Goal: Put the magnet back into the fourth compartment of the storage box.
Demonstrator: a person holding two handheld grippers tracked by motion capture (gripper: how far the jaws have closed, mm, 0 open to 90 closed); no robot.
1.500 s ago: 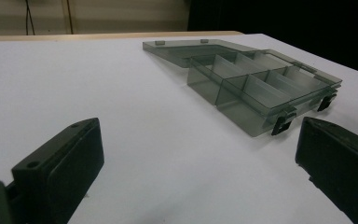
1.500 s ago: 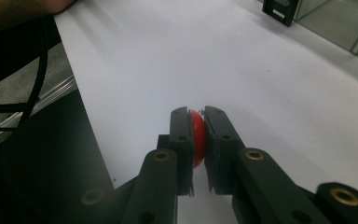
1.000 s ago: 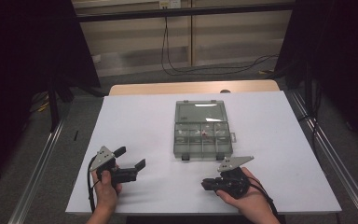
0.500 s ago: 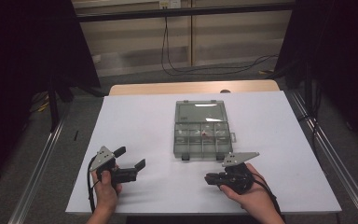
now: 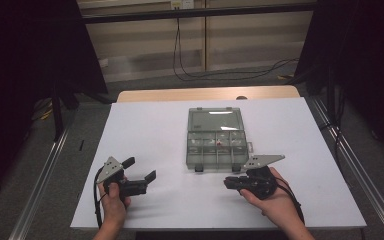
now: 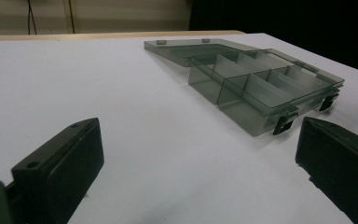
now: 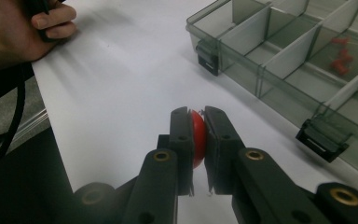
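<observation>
A smoky clear compartment box (image 5: 215, 145) lies in the middle of the white table with its lid (image 5: 215, 119) folded open at the back. My right gripper (image 5: 228, 183) hovers just in front of the box's near right corner and points left. In the right gripper view it (image 7: 196, 116) is shut on a small red piece (image 7: 197, 135). More small red pieces (image 7: 341, 58) lie in one compartment of the box (image 7: 279, 56). My left gripper (image 5: 140, 169) is near the table's front left, open, with nothing between its fingers (image 6: 60, 165). The box (image 6: 261, 88) is ahead of it to the right.
The white table top (image 5: 150, 125) has bare room to the left of the box and along its front edge. A metal rail (image 5: 347, 160) runs along the right side. The person's left hand (image 7: 23, 28) and its cable show at the upper left of the right gripper view.
The right hand with its gripper has shifted a little to the right and lifted slightly, still shut on the red piece. The left hand has not moved.
</observation>
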